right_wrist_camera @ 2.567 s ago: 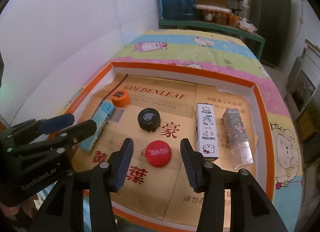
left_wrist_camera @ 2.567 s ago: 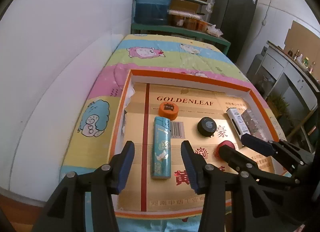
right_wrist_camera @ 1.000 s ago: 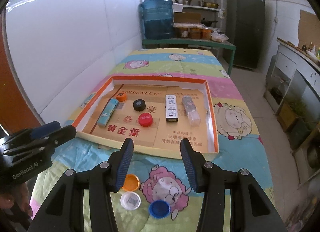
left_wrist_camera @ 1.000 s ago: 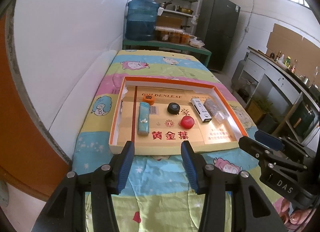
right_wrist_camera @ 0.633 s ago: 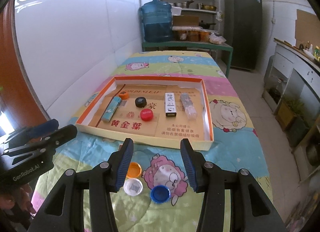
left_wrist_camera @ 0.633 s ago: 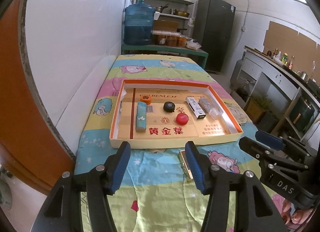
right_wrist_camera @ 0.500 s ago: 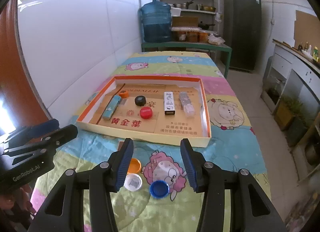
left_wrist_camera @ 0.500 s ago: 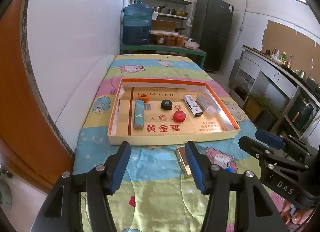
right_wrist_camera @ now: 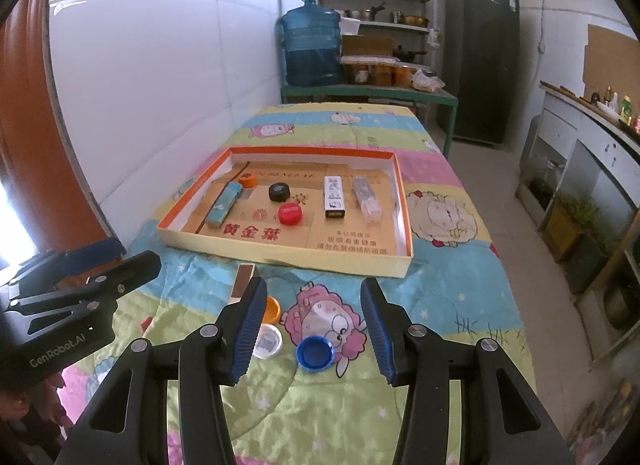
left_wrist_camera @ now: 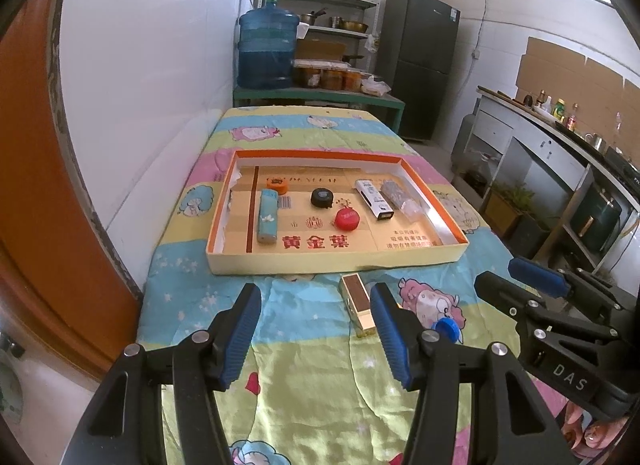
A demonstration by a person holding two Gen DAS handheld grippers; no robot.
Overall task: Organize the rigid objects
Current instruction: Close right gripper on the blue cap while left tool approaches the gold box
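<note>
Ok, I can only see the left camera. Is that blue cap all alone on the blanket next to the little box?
Observer: No. The right camera shows a white cap just left of the blue cap.
Operator: Any more caps?
Observer: Yes, an orange cap lies just beyond the white one, partly hidden by a finger of the right gripper.
Operator: Is the blue one upside down?
Observer: It lies hollow side up.
</note>
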